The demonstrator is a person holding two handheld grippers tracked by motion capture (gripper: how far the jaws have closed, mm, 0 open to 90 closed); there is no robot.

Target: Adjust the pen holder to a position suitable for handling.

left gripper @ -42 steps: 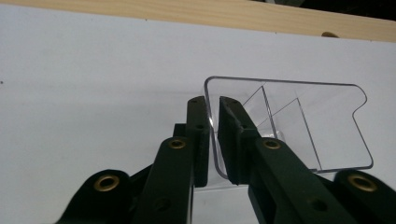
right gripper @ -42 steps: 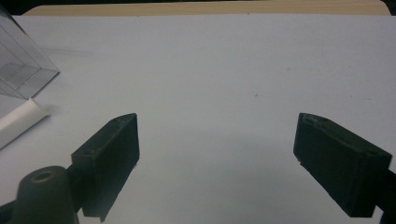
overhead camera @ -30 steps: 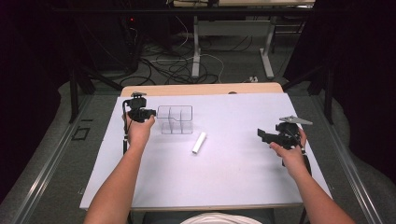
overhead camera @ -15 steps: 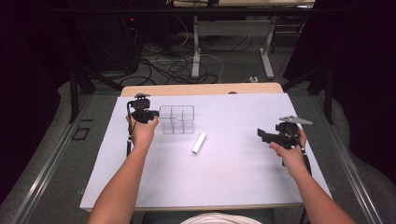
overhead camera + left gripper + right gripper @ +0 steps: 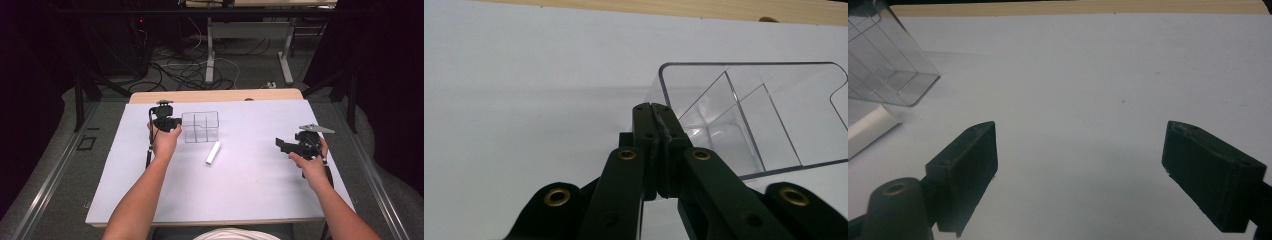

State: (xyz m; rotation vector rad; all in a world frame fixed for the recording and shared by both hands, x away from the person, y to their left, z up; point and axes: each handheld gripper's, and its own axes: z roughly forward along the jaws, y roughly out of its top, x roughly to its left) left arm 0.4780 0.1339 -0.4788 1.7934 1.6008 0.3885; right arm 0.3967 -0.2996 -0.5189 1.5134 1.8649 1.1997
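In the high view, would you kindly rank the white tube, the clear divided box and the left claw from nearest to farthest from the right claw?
1. White tube: lying mid-table, toward the person's left of the right claw.
2. Clear divided box: just beyond the tube, farther back on the table.
3. Left claw: at the box's far-left wall, shut.

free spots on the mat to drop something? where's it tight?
Bare mat: the near half between the forearms, the stretch between the white tube and the right tool, and the far right corner. Tight by the clear bin: the left tool is at its left wall, the tube just in front.
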